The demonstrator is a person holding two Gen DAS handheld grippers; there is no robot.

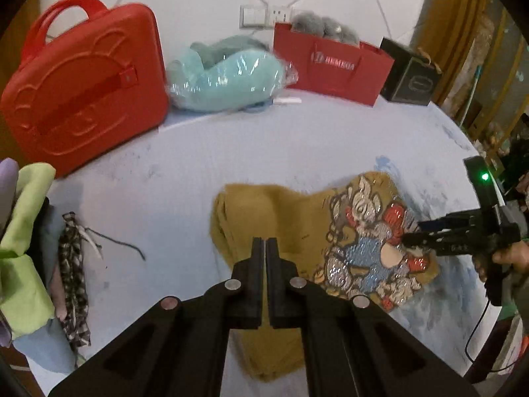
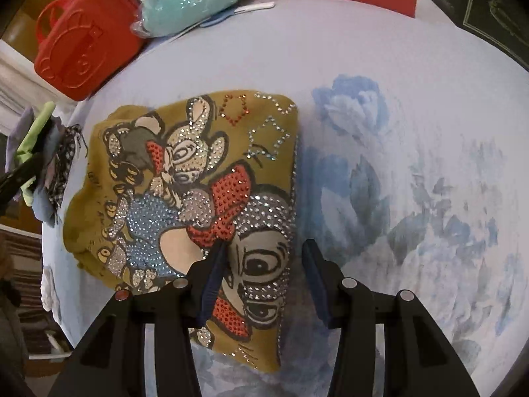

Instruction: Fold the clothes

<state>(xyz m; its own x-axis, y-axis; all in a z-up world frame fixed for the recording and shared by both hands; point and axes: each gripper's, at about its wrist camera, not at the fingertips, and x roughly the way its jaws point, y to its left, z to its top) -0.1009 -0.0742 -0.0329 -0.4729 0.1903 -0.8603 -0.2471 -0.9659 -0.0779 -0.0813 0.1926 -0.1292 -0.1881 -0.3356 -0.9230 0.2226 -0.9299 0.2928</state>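
Snagging is the main worry here. The mustard-yellow knit garment with a rhinestone cartoon-mouse print [image 2: 185, 198] lies partly folded on the pale blue floral-printed tablecloth [image 2: 413, 172], its straight folded edge running from 12 to 6 o'clock through the middle of the right wrist view. The right gripper [image 2: 264, 254] stands released, jaws wide apart, straddling that edge at 6 o'clock: one finger sits over the red sequin bow, the other over bare cloth. If it closes from here, I judge it could catch the tablecloth together with the garment, or drag the studded print and pull the layers askew.

In the left wrist view the left gripper [image 1: 264, 248] is clenched with its jaws pressed together, over the plain yellow part at 6 o'clock; whether a thin layer of fabric is pinched between them I cannot tell. A lift by one hand alone would likely let the stacked folds at 9 o'clock of the garment slide open.

At 9 o'clock in that view, a heap of lime-green, blue and checked clothes [image 1: 29, 248] sits near; a wide sweep could knock into it. The red moulded plastic carry case [image 1: 82, 86] at 10 o'clock stands well apart.
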